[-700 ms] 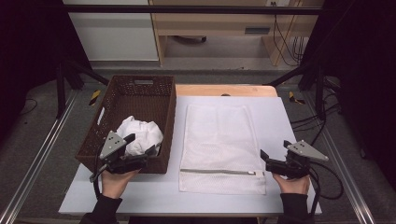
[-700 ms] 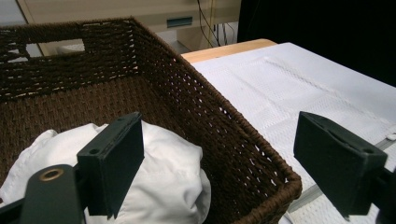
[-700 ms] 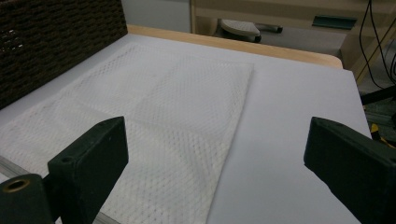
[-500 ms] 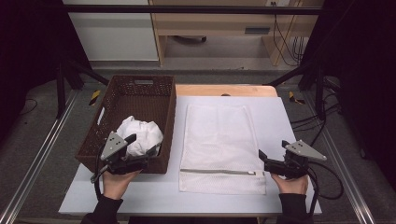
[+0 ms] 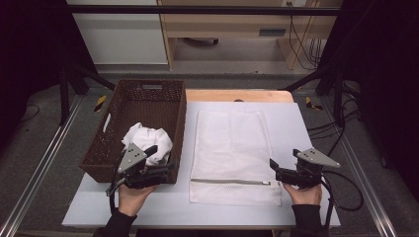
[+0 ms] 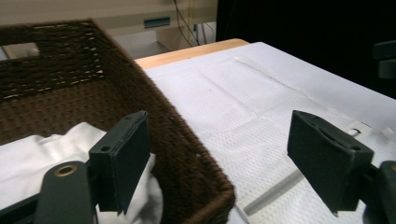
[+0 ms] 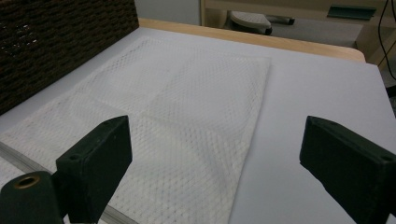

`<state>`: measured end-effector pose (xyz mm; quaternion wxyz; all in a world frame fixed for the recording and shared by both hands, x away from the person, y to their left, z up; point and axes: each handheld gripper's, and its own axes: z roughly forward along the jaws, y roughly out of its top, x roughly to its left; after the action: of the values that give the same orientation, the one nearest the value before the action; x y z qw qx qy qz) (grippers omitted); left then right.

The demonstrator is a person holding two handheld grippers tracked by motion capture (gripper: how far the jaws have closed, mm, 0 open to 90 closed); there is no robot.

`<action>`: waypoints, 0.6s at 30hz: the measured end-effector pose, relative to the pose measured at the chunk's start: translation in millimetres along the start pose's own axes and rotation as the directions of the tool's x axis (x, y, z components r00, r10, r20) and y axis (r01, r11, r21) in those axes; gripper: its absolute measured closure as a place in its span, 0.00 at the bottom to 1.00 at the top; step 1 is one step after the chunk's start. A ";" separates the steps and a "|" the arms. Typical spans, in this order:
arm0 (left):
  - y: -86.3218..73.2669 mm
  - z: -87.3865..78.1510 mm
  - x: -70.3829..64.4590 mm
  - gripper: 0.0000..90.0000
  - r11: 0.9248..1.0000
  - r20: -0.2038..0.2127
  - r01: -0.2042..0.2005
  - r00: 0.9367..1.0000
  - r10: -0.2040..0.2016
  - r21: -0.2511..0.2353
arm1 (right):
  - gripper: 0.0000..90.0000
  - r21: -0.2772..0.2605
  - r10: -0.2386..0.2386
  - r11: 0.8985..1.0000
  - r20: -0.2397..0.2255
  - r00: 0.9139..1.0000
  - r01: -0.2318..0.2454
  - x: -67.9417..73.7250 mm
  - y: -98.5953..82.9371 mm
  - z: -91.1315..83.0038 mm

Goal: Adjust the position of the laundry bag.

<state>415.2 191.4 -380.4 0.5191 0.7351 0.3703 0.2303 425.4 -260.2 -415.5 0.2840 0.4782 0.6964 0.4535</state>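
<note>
A: From the high view, where's everything?

B: The mesh bag (image 5: 232, 154) lies flat mid-desk. The left gripper (image 5: 159, 160) hangs over the basket's (image 5: 148, 94) near right corner, by the cloth (image 5: 147, 142); the right gripper (image 5: 274, 169) sits at the bag's near right corner.

A: Left gripper view?

B: Jaws spread, straddling the basket wall (image 6: 187, 140); nothing held.

A: Right gripper view?

B: Jaws spread wide over the bag (image 7: 187, 116), empty.
</note>
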 end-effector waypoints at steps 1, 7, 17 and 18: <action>0.0 1.1 -2.4 0.23 1.000 0.005 -0.005 1.000 0.005 0.001 | 0.11 0.000 -0.001 1.000 -0.002 1.000 0.001 0.7 0.1 0.6; -0.7 7.4 -17.6 0.29 0.999 0.042 -0.035 0.999 0.034 0.015 | 0.13 0.009 -0.004 1.000 -0.013 1.000 0.005 4.9 0.6 4.2; -7.4 18.7 -46.0 0.39 0.995 0.129 -0.080 0.989 0.072 0.052 | 0.17 0.042 -0.005 0.999 -0.021 1.000 0.006 8.6 -1.9 8.9; -8.4 19.9 -48.4 0.40 0.995 0.136 -0.084 0.988 0.075 0.056 | 0.17 0.043 -0.005 0.999 -0.022 1.000 0.006 8.5 -2.3 9.0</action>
<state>397.1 143.2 -393.1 0.5105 0.7786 0.3118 0.1895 428.7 -249.4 -421.2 0.2675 0.4772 0.7104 0.4428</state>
